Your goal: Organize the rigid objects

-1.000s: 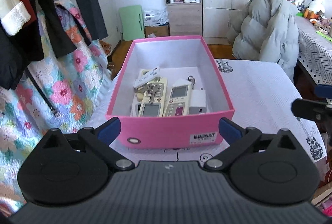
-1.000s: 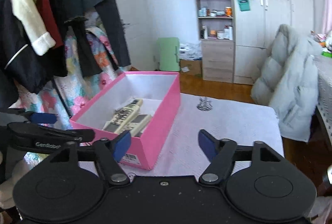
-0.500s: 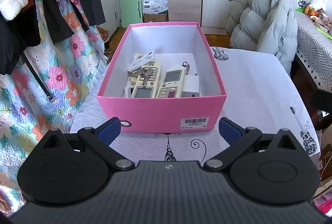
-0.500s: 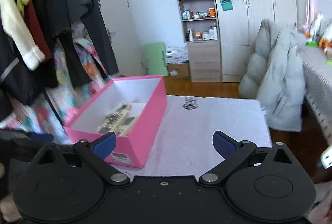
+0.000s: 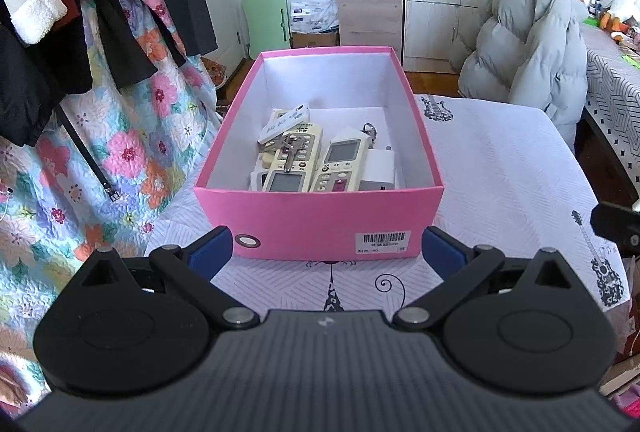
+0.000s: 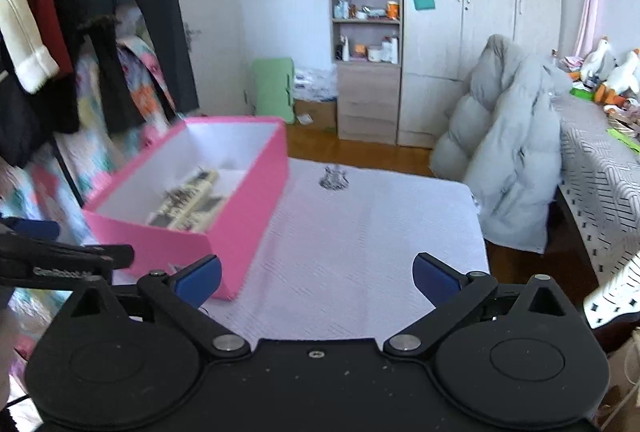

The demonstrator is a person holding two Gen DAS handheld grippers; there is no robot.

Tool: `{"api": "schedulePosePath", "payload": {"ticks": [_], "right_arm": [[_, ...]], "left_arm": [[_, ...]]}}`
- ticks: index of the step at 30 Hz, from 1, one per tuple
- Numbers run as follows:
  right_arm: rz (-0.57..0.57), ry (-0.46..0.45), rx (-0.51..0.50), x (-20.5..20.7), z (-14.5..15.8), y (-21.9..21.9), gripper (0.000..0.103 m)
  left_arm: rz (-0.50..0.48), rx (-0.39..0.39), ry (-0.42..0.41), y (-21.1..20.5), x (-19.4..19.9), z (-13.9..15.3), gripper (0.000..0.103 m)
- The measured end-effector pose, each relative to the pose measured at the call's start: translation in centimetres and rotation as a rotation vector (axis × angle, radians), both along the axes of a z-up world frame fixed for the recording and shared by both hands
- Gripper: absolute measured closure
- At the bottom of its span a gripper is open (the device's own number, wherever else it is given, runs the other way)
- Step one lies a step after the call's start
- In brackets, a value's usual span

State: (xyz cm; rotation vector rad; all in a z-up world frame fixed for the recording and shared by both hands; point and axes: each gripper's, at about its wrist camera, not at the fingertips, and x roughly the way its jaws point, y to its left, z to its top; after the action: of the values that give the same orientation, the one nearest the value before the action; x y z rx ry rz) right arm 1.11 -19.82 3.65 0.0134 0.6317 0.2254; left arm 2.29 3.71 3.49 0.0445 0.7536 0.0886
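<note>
My left tongs [image 5: 326, 246] and right tongs [image 6: 316, 278]: both spread, empty; box [image 5: 320, 220] on table [image 5: 500, 168], holding remotes [image 5: 296, 160], key [image 5: 291, 152]; risk I judge: loose key slipping from pinch.

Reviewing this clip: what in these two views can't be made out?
- Left wrist view: the near ends of the remotes are hidden behind the front wall of the pink box; the barcode label text is too small.
- Right wrist view: the box's contents are motion-blurred; the left gripper is cut off by the edge.
</note>
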Motion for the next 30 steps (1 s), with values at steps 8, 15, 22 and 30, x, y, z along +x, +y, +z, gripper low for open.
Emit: {"api": "schedulePosePath", "payload": {"ticks": [8,15,22,30], "right_arm": [[-0.055,0.024,-0.035,0.0,-0.1,-0.3,0.000],[-0.076,0.027,-0.035,0.1,0.0,-0.5,0.000],[-0.125,0.045,-0.065,0.4,-0.2,-0.3,0.000],[-0.145,0.068,-0.064,0.8,-0.4,-0.3,0.000]], "left_arm": [[-0.007,-0.009,-0.008,0.0,-0.8,0.4,0.001],[0.008,-0.029,-0.034,0.3,-0.9,0.4,0.001],[0.034,-0.012,-0.032,0.5,-0.6,-0.2,0.000],[0.045,0.009,0.010,0.4,0.3,-1.4,0.000]]}}
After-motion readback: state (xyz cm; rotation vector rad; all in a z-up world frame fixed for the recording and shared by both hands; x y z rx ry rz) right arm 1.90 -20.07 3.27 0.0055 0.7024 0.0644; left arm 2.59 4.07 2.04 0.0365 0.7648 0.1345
